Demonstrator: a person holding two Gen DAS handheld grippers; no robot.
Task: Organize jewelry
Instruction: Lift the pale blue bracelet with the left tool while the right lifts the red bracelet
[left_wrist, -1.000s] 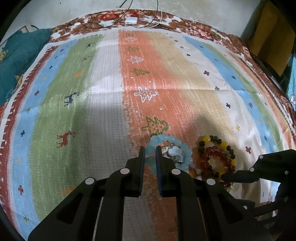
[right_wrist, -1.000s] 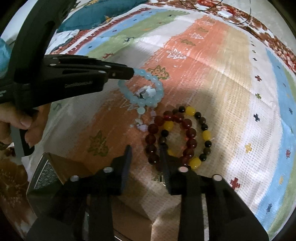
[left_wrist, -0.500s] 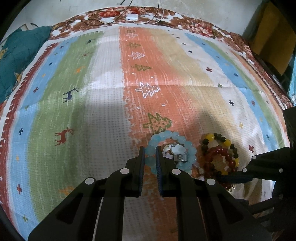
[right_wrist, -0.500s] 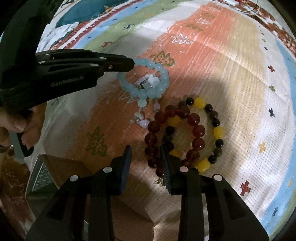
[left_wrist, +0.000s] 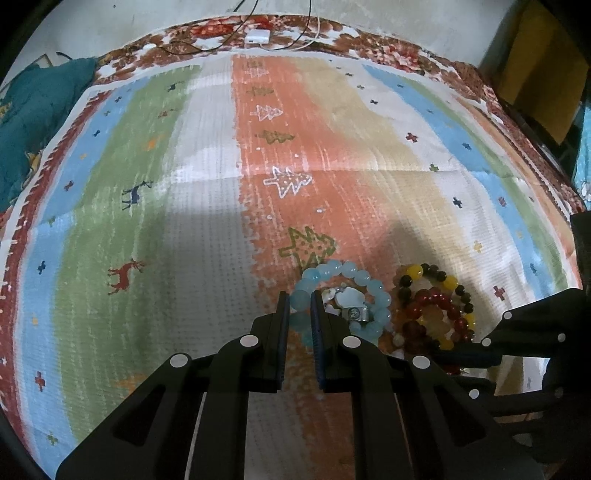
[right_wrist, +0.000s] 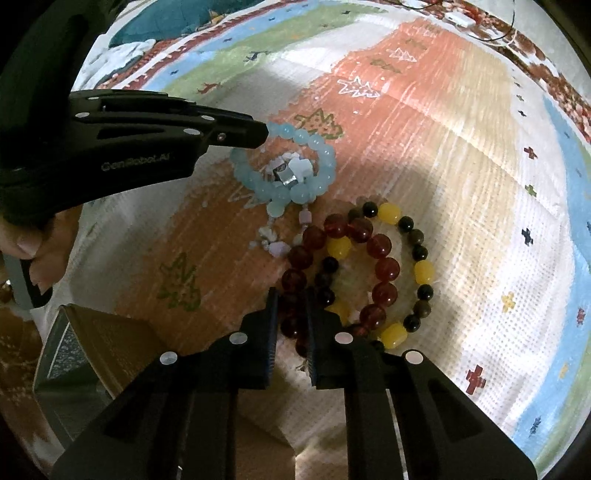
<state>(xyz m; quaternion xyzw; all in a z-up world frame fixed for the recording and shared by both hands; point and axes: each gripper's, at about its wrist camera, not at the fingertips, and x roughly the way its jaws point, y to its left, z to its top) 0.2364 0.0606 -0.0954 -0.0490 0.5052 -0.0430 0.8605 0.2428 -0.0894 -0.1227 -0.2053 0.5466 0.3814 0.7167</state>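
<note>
The pale blue bracelet (left_wrist: 343, 299), at the red bracelet's (right_wrist: 343, 273) ten o'clock, sits pinched in the left gripper (left_wrist: 298, 306), marked "GenRobot.AI". The right gripper's (right_wrist: 291, 314) jaws have just been closing, clamping red beads.

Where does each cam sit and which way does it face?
Left wrist: on the left gripper, looking steeply down along its fingers, shut on the blue bracelet; the right gripper enters low right.
Right wrist: on the right gripper, looking steeply down; its fingers have just been closing on the red bracelet; the left gripper and a hand show at left.
Shared: both bracelets, the yellow and black bracelet, the striped cloth, each other's gripper.
</note>
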